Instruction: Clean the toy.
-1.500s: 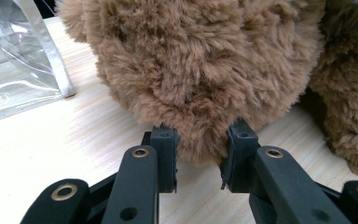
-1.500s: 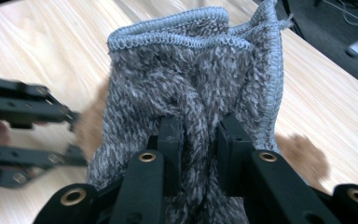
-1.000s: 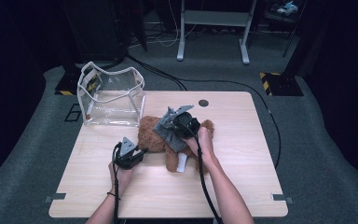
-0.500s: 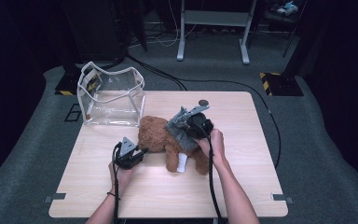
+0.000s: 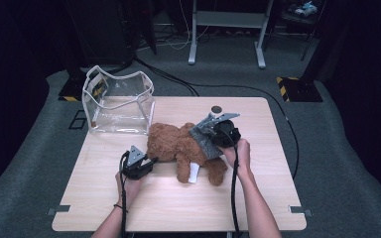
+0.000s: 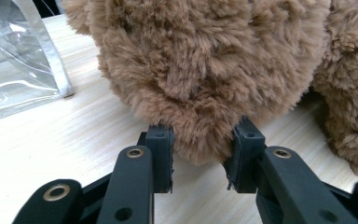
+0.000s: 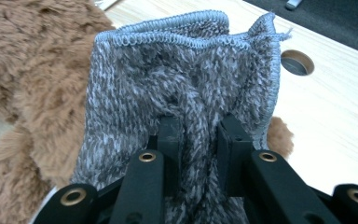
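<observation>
Dark floor and cables ring a pale wooden table, and on it a brown teddy bear lies stretched across the middle, head end toward the left. Behind and to the left of the bear stands a clear plastic bag, open at the top, close to the bear but apart from it in the high view. A round cable hole sits in the tabletop near the far edge.

Over on the left, the left gripper sits low on the table at the bear's head end. From its own camera, a rounded lump of brown fur bulges between the two black jaws; the jaws have just been opening, and the pads now stand at the sides of the fur, brushing it at most rather than squeezing. The clear bag's white-edged corner shows at the upper left of that view.

On the right, the right gripper is clamped narrow on a grey knitted cloth, a thick fold of it pinched tight between the pads. The cloth fans out above the jaws with its stitched hem on top, and it hangs over the bear's body. In the high view, the person's right hand holds that gripper just past the bear's far side, with the grey cloth draped across the bear's middle. A white tag pokes out by the bear's leg.
</observation>
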The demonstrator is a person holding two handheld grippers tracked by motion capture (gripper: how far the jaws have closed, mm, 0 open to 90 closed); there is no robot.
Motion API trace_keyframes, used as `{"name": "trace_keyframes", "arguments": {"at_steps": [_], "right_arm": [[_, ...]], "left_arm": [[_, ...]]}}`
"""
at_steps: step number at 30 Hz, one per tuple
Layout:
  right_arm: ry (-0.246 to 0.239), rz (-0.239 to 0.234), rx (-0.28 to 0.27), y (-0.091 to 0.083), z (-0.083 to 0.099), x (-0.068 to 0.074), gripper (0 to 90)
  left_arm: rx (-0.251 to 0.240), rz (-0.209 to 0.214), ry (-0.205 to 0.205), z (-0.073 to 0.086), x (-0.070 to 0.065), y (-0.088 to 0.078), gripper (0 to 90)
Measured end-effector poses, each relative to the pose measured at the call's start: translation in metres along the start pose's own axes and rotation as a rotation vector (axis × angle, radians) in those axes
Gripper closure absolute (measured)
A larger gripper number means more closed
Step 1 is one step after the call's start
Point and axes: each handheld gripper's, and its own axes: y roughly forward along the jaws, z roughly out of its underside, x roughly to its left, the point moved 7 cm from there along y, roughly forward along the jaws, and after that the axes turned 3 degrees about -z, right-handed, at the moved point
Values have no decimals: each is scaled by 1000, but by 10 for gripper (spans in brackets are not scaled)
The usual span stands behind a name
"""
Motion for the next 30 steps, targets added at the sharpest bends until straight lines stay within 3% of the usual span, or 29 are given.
{"name": "trace_keyframes", "arguments": {"at_steps": [6, 13, 20, 22, 25, 30], "right_arm": [[43, 6, -2, -2, 10, -12, 741], [80, 21, 28, 4, 29, -25, 742], [124, 7, 49, 18, 43, -31, 742], [117, 1, 67, 22, 46, -32, 742], [116, 52, 135, 27, 52, -35, 743], [95, 123, 164, 25, 53, -45, 744]], "left_arm": [[14, -3, -11, 0, 0, 3, 550], [12, 2, -14, 0, 0, 2, 600], [22, 1, -13, 0, 1, 2, 643], [13, -3, -25, 0, 1, 3, 657], [11, -5, -28, 0, 1, 4, 668], [12, -2, -31, 0, 1, 4, 667]]}}
